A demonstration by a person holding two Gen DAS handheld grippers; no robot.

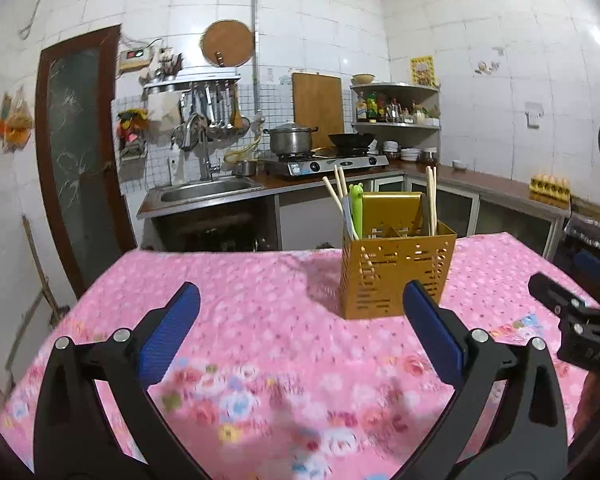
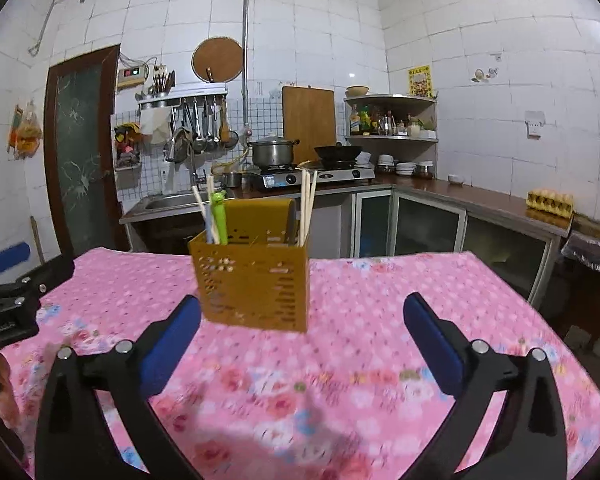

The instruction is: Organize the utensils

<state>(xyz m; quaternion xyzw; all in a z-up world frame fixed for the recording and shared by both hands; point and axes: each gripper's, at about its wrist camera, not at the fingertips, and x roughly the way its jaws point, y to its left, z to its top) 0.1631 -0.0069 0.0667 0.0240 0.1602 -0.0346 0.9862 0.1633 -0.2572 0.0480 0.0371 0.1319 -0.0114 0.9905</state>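
Left gripper [image 1: 300, 300]: its two blue pads stood wide apart, and nothing was between them. It hung over the pink cloth, on the near side of the gold box.
Right gripper [image 2: 302, 302]: it was wide apart too, with nothing held. It was also on the near side of the gold box.
Gold box [image 1: 396, 270]: this utensil holder stood upright on the pink cloth [image 1: 260, 312]. It had little cut-out holes in its walls and a tall flat back.
Left part of the gold box: two pale chopsticks [image 1: 336, 190] leaned here, next to a green frog-topped stick [image 1: 356, 210] and a pale blue-white handle. I could not tell what kind of utensil those two were.
Right part of the gold box: two more chopsticks [image 1: 432, 200] stood nearly straight up.
Middle of the gold box: I could not tell what was inside.
Behind the gold box: a kitchen counter ran along the wall, with a sink [image 1: 208, 190], a steel pot [image 1: 291, 138] with a lid and a black wok [image 1: 350, 140] on a stove.
Far right of the gold box: a tray of eggs [image 1: 550, 188] sat on the counter.
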